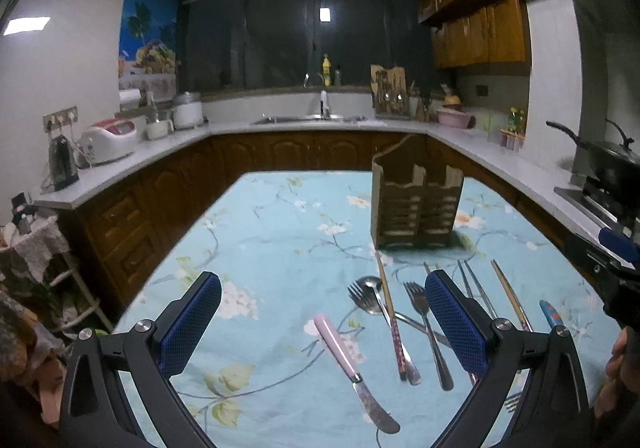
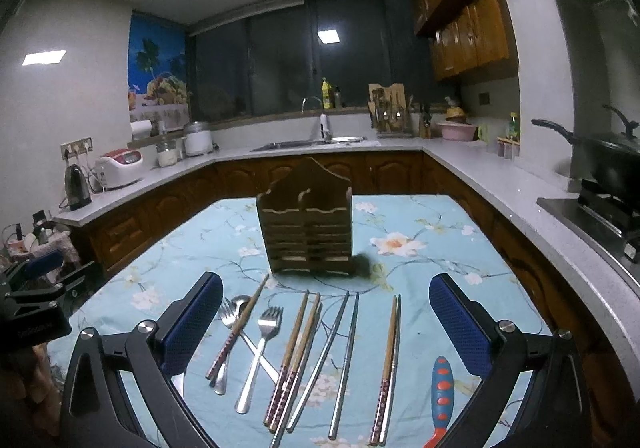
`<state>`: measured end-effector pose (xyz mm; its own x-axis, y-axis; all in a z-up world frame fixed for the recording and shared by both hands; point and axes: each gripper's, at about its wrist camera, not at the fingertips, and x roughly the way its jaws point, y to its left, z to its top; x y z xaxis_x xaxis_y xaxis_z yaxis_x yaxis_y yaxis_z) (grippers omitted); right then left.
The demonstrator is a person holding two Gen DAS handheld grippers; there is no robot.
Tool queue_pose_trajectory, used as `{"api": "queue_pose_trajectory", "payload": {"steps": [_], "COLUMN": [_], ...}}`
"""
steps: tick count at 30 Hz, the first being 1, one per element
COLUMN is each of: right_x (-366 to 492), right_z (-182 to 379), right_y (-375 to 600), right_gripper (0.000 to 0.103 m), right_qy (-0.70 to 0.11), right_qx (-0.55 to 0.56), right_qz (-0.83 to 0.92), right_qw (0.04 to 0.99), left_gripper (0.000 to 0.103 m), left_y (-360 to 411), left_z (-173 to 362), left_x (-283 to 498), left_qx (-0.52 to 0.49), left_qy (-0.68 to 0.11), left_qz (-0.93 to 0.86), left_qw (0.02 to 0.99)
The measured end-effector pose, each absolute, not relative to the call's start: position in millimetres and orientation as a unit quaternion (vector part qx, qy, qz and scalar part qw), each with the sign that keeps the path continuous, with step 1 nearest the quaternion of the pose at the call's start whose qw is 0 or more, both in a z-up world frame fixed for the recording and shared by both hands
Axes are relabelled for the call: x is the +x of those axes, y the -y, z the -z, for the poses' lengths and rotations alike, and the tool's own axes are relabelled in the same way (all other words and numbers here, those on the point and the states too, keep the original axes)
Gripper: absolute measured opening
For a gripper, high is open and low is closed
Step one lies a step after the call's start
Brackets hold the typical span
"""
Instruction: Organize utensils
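Both grippers spread wide, empty, above the worktop (image 2: 440,232).
Your right gripper (image 2: 326,328) hangs over loose chopsticks (image 2: 296,360), fork (image 2: 260,348) and spoon (image 2: 236,328); wooden holder (image 2: 306,226) stands beyond. Your left gripper (image 1: 322,322) frames a pink-handled knife (image 1: 352,364). Risk: crossed pieces snag together. No legible writing.

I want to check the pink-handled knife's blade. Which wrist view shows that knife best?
The left wrist view: the pink-handled knife lies whole between its fingers, blade toward the camera. The right wrist view shows at most a sliver behind its left finger.
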<state>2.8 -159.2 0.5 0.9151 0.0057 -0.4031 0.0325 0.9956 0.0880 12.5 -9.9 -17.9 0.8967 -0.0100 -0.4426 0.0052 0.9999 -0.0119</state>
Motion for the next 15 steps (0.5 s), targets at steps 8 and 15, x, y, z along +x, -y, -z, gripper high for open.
{"api": "queue_pose_trajectory", "payload": {"steps": [8, 15], "right_x": [24, 51], "right_z": [18, 33], "right_y": [166, 174], "right_gripper": [0.102, 0.096], "right_qy": [-0.244, -0.283], "right_qx": [0.051, 0.063], "right_qz": [0.007, -0.004], "right_qw": [0.968, 0.957], "left_gripper": [0.102, 0.098], "left_y": [-1, -3], "left_z": [24, 28], "left_x": [62, 121], "left_qx": [-0.029, -0.026], "left_qy": [-0.305, -0.353], "left_qz": [0.041, 0.057], "left_qw": [0.951, 0.933]}}
